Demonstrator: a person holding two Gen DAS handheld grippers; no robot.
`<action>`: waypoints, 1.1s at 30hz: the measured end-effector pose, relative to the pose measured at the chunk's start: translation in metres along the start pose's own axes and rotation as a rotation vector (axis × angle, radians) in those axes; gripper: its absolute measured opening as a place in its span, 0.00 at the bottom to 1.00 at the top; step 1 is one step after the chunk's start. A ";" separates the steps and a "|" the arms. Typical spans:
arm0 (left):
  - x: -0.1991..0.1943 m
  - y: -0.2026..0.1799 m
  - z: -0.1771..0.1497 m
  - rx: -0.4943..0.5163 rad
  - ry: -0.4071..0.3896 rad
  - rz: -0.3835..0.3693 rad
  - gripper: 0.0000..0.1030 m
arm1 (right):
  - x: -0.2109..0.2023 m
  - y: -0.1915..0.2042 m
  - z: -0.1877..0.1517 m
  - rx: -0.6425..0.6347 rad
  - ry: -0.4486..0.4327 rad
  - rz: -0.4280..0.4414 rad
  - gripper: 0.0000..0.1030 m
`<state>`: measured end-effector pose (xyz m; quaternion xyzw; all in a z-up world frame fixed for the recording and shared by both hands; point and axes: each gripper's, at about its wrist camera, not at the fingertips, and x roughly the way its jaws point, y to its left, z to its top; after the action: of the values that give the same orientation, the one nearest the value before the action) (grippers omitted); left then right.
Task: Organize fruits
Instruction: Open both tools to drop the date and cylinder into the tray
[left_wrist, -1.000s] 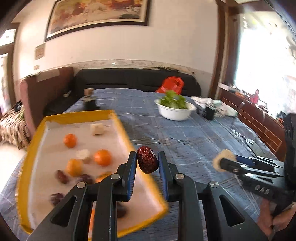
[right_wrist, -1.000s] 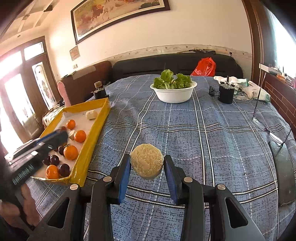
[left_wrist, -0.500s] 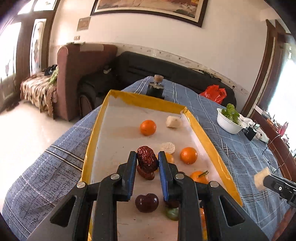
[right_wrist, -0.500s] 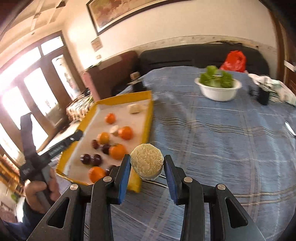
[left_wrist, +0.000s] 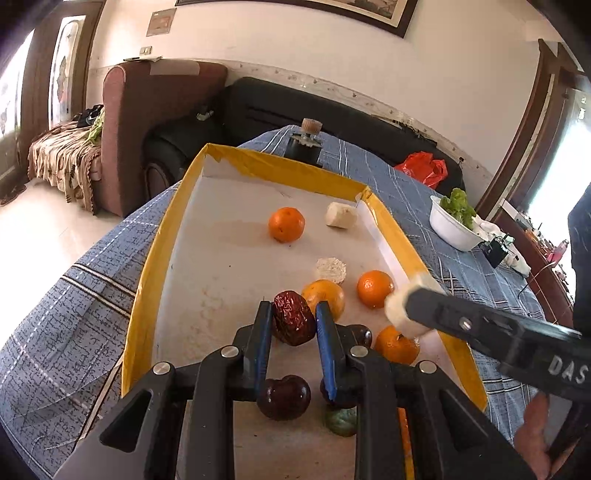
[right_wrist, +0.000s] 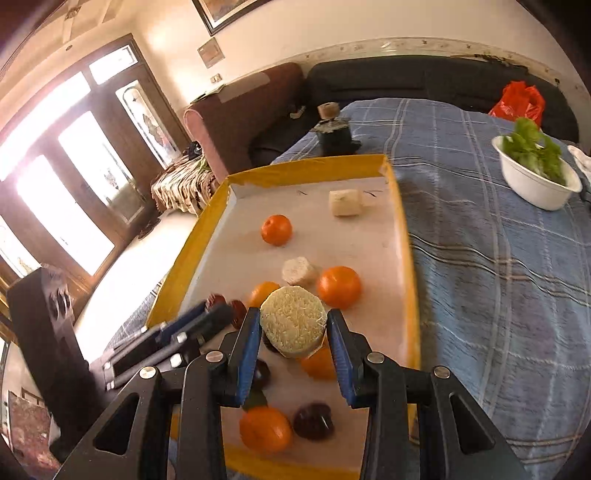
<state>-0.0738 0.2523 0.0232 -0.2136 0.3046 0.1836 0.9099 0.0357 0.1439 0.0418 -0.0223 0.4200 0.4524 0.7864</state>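
- Both grippers have swung over from the bare blue cloth to hang above the tray (left_wrist: 162, 236) — a second ago the right one was well out over the cloth, and the left was only at the tray's edge.
- Left gripper (left_wrist: 293, 325) is clamped on a wrinkled red date (left_wrist: 293, 322), held clear above the tray floor near its middle.
- Right gripper (right_wrist: 291, 332) is clamped on a pale, fibrous round slice (right_wrist: 293, 329), carried over the near half of the tray; from the left view it shows just inside the right-hand rim.
- Already lying in the tray: several oranges — one far orange (left_wrist: 286, 224) apart from the rest, others clustered nearer — plus a pale chunk (left_wrist: 340, 220) by the far corner, a small pale disc (left_wrist: 331, 269), dark fruits (left_wrist: 283, 397) close under the grippers, and a green scrap I cannot identify.
- Judged from this, collecting looks nearly finished: no loose fruit shows on the cloth in either view, though much of the table is out of frame.
- Left to do: set down the date and the slice. Whether grouping by kind is intended I cannot tell; the pieces now lie mixed.
- White bowl (right_wrist: 535, 184) of greens sits well apart on the cloth, untouched.
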 end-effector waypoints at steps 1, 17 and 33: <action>0.000 0.000 0.000 -0.001 0.001 -0.001 0.22 | 0.004 0.000 0.002 0.003 0.005 0.002 0.40; 0.002 0.001 -0.001 -0.006 0.012 -0.006 0.22 | 0.021 -0.004 -0.004 -0.003 0.013 0.001 0.40; -0.003 -0.001 -0.003 0.001 -0.029 0.001 0.48 | -0.050 -0.007 -0.009 0.008 -0.077 0.004 0.41</action>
<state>-0.0774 0.2498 0.0234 -0.2103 0.2913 0.1868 0.9143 0.0231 0.1010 0.0679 -0.0006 0.3912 0.4530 0.8011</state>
